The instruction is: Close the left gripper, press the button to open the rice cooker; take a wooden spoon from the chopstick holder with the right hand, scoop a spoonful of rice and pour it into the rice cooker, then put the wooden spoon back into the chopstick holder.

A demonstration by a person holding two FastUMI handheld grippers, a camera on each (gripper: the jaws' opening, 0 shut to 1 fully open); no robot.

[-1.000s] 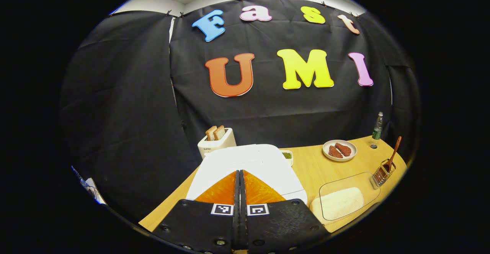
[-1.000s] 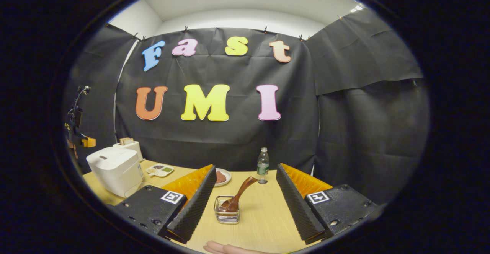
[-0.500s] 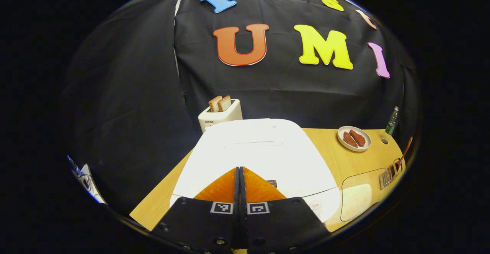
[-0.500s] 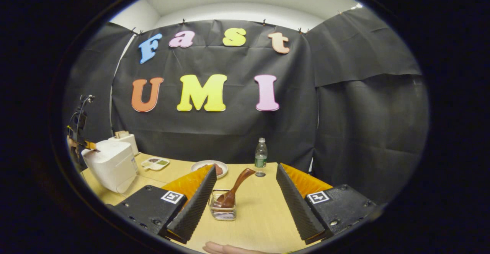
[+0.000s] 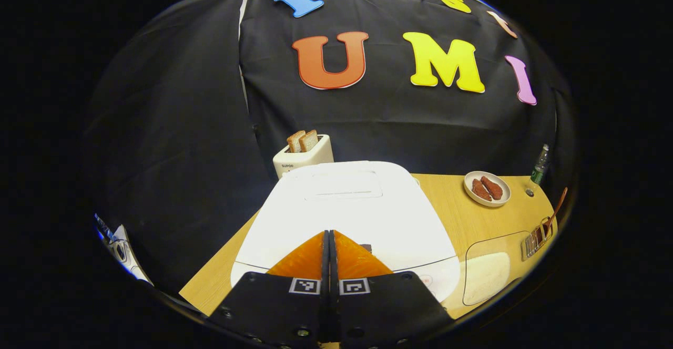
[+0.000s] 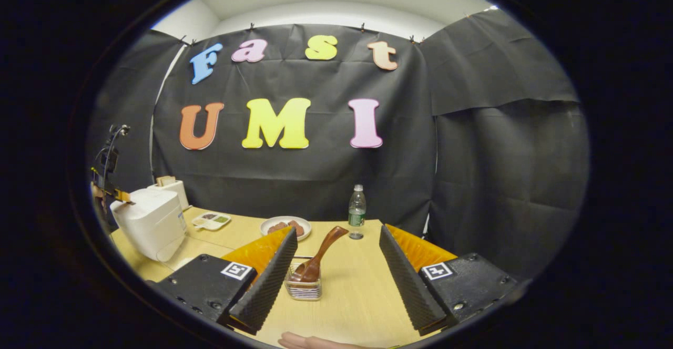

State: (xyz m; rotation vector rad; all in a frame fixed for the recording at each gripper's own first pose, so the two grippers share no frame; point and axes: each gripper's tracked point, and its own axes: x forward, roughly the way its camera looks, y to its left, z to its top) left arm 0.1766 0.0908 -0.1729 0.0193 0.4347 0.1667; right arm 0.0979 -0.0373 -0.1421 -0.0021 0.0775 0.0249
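White and smooth, the rice cooker point(image 5: 344, 207) has a rounded, glossy plastic lid that lies flat and shut, and the left claw point(image 5: 329, 236) rests its tips at the lid's front edge, its two wedge-shaped fingers pressed flat together with nothing between them. Behind the cooker stands a boxy pale toaster point(image 5: 303, 155) with two slices of bread poking up. Pale wood grain runs across the worktop point(image 5: 447, 204), where a clear, rounded-corner tray point(image 5: 491, 267) holds a flat heap of white rice point(image 5: 485, 277). In the right gripper view the right claw point(image 6: 336, 265) hangs with its fingers spread wide and empty, their inner faces ribbed, framing a small wire chopstick holder point(image 6: 304, 286); a dark wooden spoon point(image 6: 318, 254) stands in it, bowl down, its curved handle leaning up to the right, touched by neither finger. Farther back sit a round white plate point(image 6: 285, 226) of reddish-brown pieces, a clear plastic bottle point(image 6: 357, 216) and a small divided dish point(image 6: 211, 221).
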